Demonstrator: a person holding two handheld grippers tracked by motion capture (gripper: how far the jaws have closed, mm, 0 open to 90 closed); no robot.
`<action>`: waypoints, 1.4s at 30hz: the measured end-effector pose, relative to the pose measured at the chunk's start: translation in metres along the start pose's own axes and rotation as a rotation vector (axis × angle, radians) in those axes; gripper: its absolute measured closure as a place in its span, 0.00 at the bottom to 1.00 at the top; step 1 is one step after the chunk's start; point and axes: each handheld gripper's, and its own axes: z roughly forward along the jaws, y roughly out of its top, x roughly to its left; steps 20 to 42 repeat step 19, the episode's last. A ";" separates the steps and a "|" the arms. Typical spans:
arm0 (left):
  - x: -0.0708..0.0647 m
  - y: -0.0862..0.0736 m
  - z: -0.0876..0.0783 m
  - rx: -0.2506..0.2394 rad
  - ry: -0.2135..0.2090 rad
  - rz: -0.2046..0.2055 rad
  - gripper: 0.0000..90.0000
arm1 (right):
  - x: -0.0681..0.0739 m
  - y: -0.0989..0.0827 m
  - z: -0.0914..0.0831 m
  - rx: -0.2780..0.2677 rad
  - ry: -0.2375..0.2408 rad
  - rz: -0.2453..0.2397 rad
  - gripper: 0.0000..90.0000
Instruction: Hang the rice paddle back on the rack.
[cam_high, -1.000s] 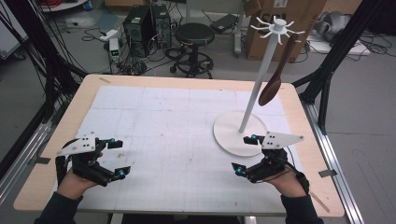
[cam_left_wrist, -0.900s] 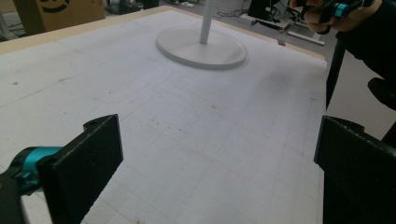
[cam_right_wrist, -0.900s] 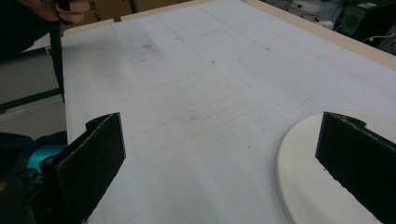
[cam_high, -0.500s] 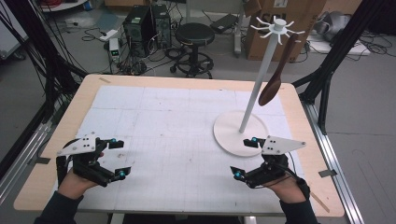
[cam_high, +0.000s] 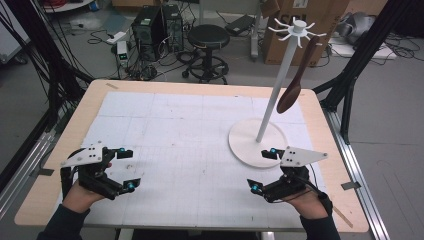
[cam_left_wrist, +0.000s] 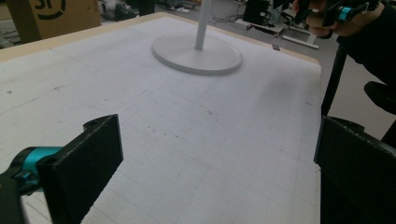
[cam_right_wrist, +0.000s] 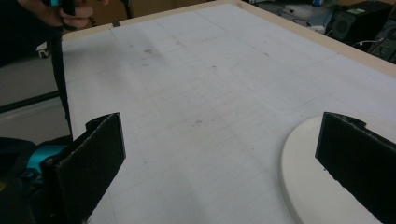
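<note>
A white rack stand (cam_high: 280, 75) rises from a round white base (cam_high: 245, 145) at the table's right. A brown wooden spoon (cam_high: 298, 75) hangs from one of its top hooks. My left gripper (cam_high: 127, 169) hovers open near the front left corner, nothing between its jaws. My right gripper (cam_high: 262, 170) is open beside the base's front edge, empty too. The base (cam_left_wrist: 196, 49) lies far ahead in the left gripper view, and its rim (cam_right_wrist: 317, 186) sits close at the lower right of the right gripper view.
A white gridded mat (cam_high: 190, 135) covers the wooden table (cam_high: 65, 130). Behind the table stand a black stool (cam_high: 207, 37), computer towers (cam_high: 152, 25) and cardboard boxes (cam_high: 295, 40). Black frame struts (cam_high: 350, 75) flank the right side.
The right gripper has shifted slightly toward the front. The left gripper, stand and spoon stay as they were.
</note>
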 end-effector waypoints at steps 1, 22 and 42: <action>0.000 0.000 0.000 0.000 0.000 0.000 0.02 | 0.000 0.000 0.001 0.003 0.001 -0.003 0.00; -0.002 0.000 -0.003 -0.011 -0.003 0.007 0.02 | -0.003 -0.009 0.007 0.008 0.022 0.033 0.00; -0.002 0.000 -0.003 -0.011 -0.003 0.007 0.02 | -0.003 -0.009 0.007 0.008 0.022 0.033 0.00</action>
